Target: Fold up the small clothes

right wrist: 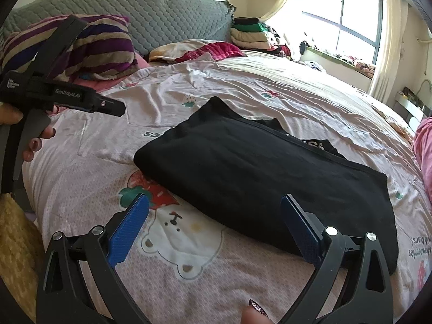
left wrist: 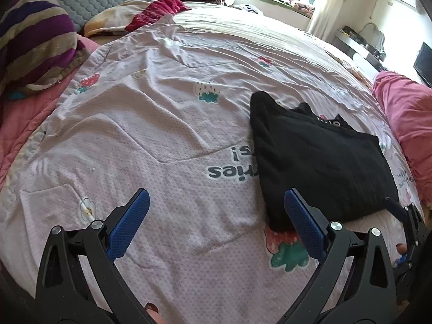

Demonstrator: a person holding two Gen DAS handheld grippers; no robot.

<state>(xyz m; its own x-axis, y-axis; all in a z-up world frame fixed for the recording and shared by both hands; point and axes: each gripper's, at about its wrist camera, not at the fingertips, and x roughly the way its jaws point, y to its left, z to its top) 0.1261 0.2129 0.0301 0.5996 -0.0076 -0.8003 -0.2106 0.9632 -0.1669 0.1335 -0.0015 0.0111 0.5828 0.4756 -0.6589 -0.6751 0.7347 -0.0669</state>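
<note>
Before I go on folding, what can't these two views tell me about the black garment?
- Black garment: its type and fold layers, bunched dark fabric, both views.
- White print: tucked under a fold, unreadable.
- Near edge: the right claw finger covers it, right wrist view.
- Far right corner: behind the left claw finger, left wrist view.

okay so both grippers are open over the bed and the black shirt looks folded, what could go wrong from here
1. The black garment is a loose fold with a collar part sticking out at its far edge; a one-sided grab by the right gripper could undo it.
2. The bed sheet beneath is wrinkled and soft, so low fingers may pinch sheet along with cloth.
3. The left gripper hangs beside the garment's corner and might snag it.
</note>
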